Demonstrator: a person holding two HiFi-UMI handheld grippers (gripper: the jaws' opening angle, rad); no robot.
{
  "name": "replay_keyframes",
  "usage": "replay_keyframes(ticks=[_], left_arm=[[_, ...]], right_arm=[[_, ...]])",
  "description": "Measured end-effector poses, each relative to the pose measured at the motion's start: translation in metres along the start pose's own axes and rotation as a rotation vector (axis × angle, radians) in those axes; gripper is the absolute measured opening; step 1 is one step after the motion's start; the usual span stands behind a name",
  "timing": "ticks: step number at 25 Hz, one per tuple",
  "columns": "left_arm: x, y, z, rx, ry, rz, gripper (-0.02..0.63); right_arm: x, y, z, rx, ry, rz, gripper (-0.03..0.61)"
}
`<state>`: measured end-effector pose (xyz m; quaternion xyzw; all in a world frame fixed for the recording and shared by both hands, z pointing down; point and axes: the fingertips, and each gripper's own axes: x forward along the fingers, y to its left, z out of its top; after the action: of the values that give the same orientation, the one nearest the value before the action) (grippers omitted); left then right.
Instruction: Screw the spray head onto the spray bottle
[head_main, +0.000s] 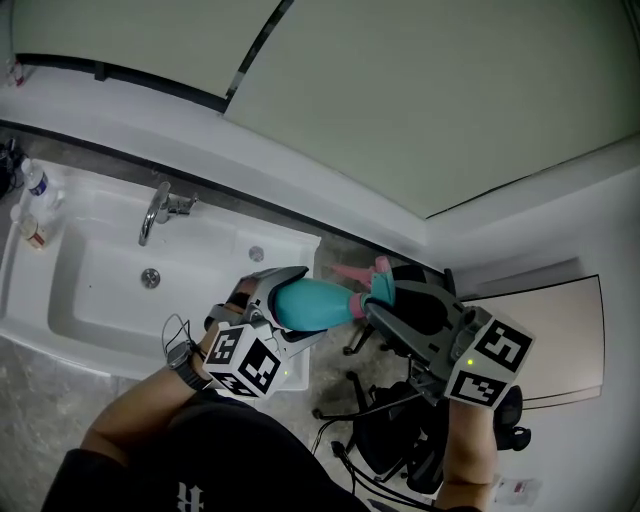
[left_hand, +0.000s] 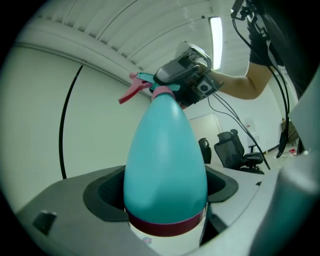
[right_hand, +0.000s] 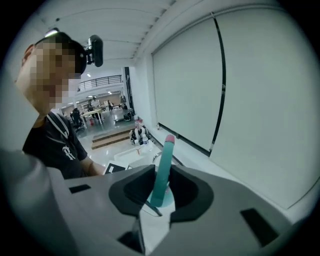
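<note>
**Two grips, one thread: seating the spray head**

You are holding the spray bottle (head_main: 315, 303) in the air just past the right end of the sink (head_main: 90, 290). It is lying about level, with its neck pointing away from the sink. Your left gripper (head_main: 283, 308) is taking the fat base end, the end nearer the sink. Its fingers (left_hand: 75, 205) are clamping firmly on the bottle, just above the dark red band (left_hand: 165, 225).

Your right gripper (head_main: 385, 300) is working at the end farther from the sink, angling down onto the spray head (head_main: 372, 280). Its fingers (right_hand: 210, 210) are drawn in narrow around the head and appear to be gripping it low, near the collar. The pink trigger (head_main: 350, 271) is reaching back toward the sink alongside the neck.

By the look of it you are threading the head on. It is sitting at the neck, but nothing is showing how many turns are already taken up.

To do this well, you should be:
- **Left side:** using it as a vice and doing all the turning with the right.
- **Alignment:** lining the collar's axis up with the neck, because a tilted start is likely to cross-thread.
- **Pressure:** pressing lightly along the bottle toward the sink as you twist.
- **Slip:** watching the body, which is smooth and tapered and may roll in the left fingers. If it is rolling, ease off the torque.
- **Turns:** working in short turns and stopping once the collar is feeling firm.
</note>
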<state>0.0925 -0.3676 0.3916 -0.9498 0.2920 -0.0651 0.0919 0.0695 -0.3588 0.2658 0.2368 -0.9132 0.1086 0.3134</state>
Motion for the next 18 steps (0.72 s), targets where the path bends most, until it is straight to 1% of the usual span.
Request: replay_keyframes(ticks=[2,3,6,9,11,12,14,16,18], left_arm=[[-0.001,-0.006,0.006,-0.044,-0.029,-0.042,0.426],[-0.002,-0.009,0.008,-0.059,-0.048,-0.071,0.427],[-0.006,-0.018,0.013,-0.070,-0.086,-0.169,0.428],[-0.007,-0.024,0.015,-0.069,-0.087,-0.243,0.426],[-0.007,-0.027,0.014,-0.059,-0.077,-0.273,0.426],[-0.007,-0.027,0.012,-0.044,-0.066,-0.276,0.426],[-0.006,-0.023,0.008,0.003,-0.032,-0.248,0.426],[-0.005,-0.015,0.004,0.041,0.004,-0.199,0.426],[-0.005,-0.009,0.002,0.064,0.031,-0.169,0.426]], right_arm=[[-0.002,0.008,0.006,-0.045,-0.042,-0.004,0.092],[-0.003,0.012,0.007,-0.062,-0.062,0.015,0.091],[-0.008,0.022,0.007,-0.115,-0.083,0.130,0.091],[-0.012,0.026,0.004,-0.179,-0.101,0.221,0.090],[-0.014,0.027,0.001,-0.205,-0.113,0.266,0.089],[-0.014,0.027,-0.001,-0.214,-0.112,0.286,0.089],[-0.013,0.024,-0.004,-0.226,-0.095,0.298,0.089],[-0.011,0.020,-0.005,-0.240,-0.066,0.249,0.091],[-0.008,0.016,-0.007,-0.286,-0.024,0.169,0.091]])
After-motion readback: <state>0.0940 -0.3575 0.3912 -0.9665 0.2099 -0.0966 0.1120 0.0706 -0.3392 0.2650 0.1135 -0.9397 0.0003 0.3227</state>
